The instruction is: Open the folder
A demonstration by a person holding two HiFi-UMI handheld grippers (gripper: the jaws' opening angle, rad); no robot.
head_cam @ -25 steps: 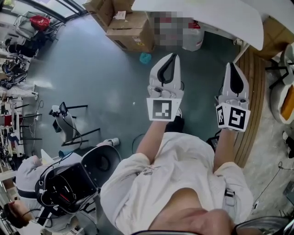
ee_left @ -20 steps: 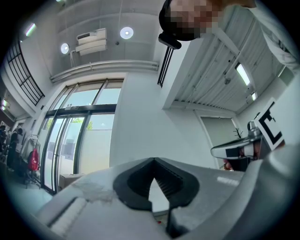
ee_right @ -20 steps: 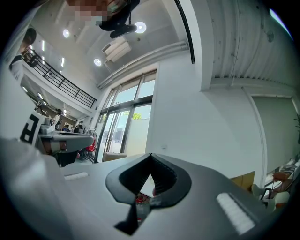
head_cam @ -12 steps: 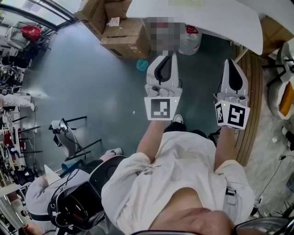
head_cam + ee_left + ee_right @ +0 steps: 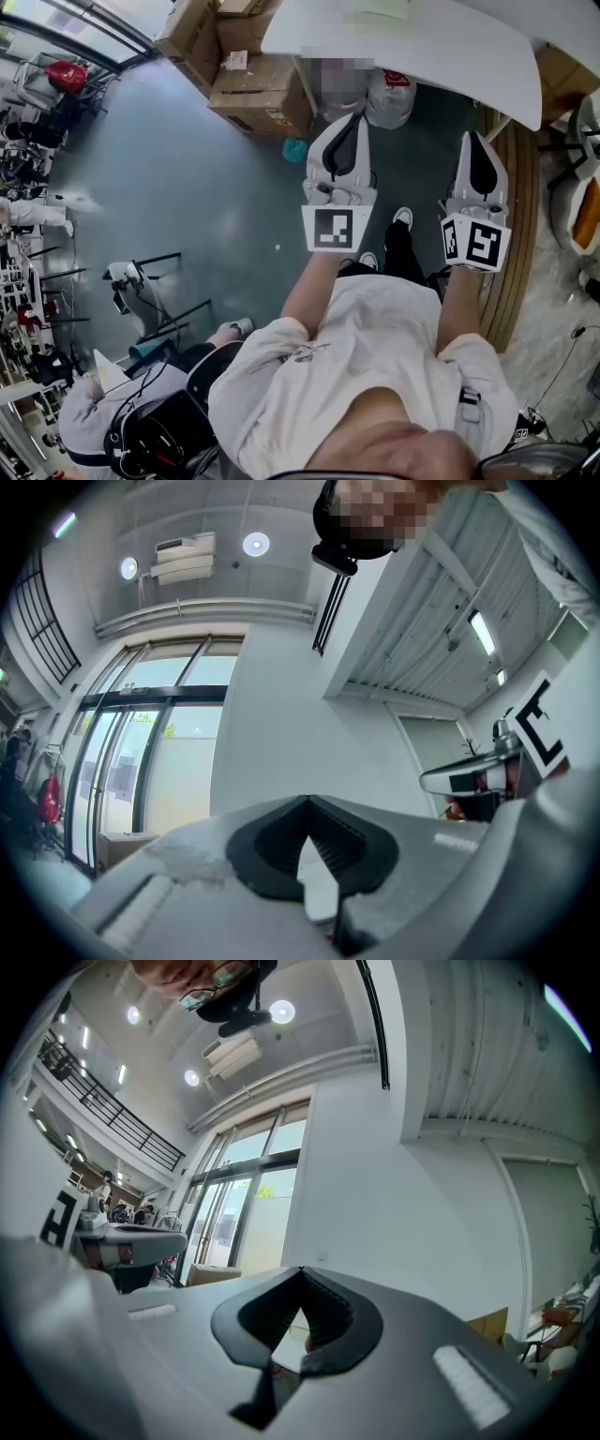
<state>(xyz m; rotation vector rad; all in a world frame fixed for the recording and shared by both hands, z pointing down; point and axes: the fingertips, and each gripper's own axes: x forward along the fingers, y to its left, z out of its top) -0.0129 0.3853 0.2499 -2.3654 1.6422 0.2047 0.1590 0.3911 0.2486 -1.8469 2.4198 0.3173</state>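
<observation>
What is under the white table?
A white container with a red label shows below the table's near edge, and cardboard boxes sit at its left end. The tabletop covers whatever lies further underneath.

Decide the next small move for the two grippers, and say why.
Probably bring both forward to the white table: left gripper and right gripper are shut, empty, over the floor short of it; a pale green flat thing, perhaps the folder, lies on it.

- Grey-blue floor (image 5: 187, 187) spread toward 9 o'clock.
- Cardboard boxes (image 5: 262, 89) stacked at 11 o'clock, beside white desk (image 5: 422, 47) at 12.
- Tall windows (image 5: 141, 752), round ceiling lights (image 5: 255, 544), white wall (image 5: 281, 742).
</observation>
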